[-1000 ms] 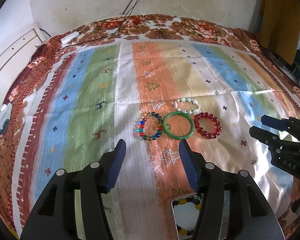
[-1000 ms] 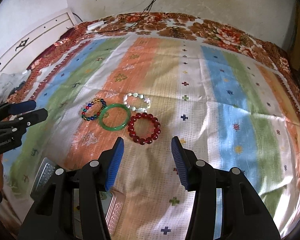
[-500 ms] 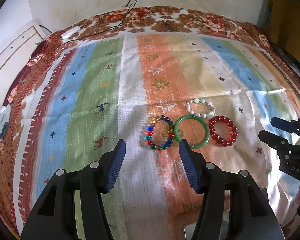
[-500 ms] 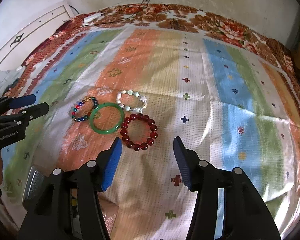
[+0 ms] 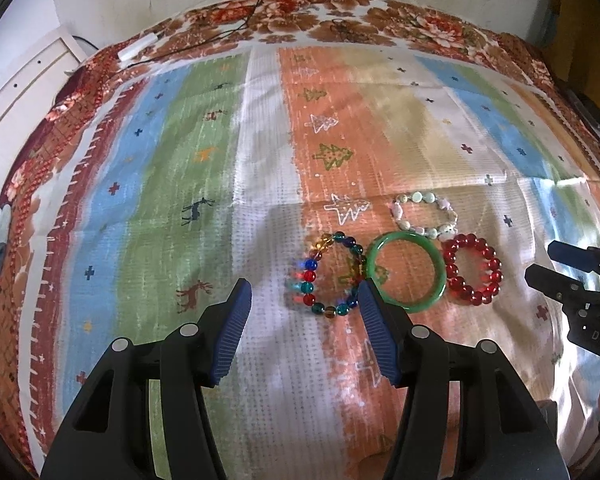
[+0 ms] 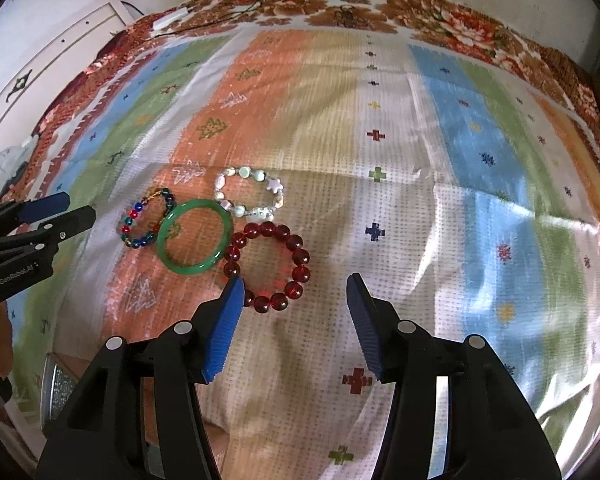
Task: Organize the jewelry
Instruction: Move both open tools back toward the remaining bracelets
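Observation:
Several bracelets lie together on the striped cloth (image 5: pixel 260 200). A multicolour bead bracelet (image 5: pixel 327 276) (image 6: pixel 147 218), a green bangle (image 5: pixel 406 271) (image 6: pixel 195 237), a red bead bracelet (image 5: pixel 471 269) (image 6: pixel 269 266) and a pale stone bracelet (image 5: pixel 424 215) (image 6: pixel 249 192) touch or nearly touch. My left gripper (image 5: pixel 305 304) is open and empty, just short of the multicolour bracelet. My right gripper (image 6: pixel 296 300) is open and empty, its left finger at the red bracelet's near edge.
A silver box (image 6: pixel 58 384) sits at the near left edge in the right wrist view. A white plug and black cables (image 5: pixel 140 46) lie at the far edge by the wall. White furniture (image 6: pixel 60 56) stands at the left.
Both grippers have moved forward and down toward the bracelets, which now sit closer and larger. The box has slid out of the left wrist view. Both stay open.

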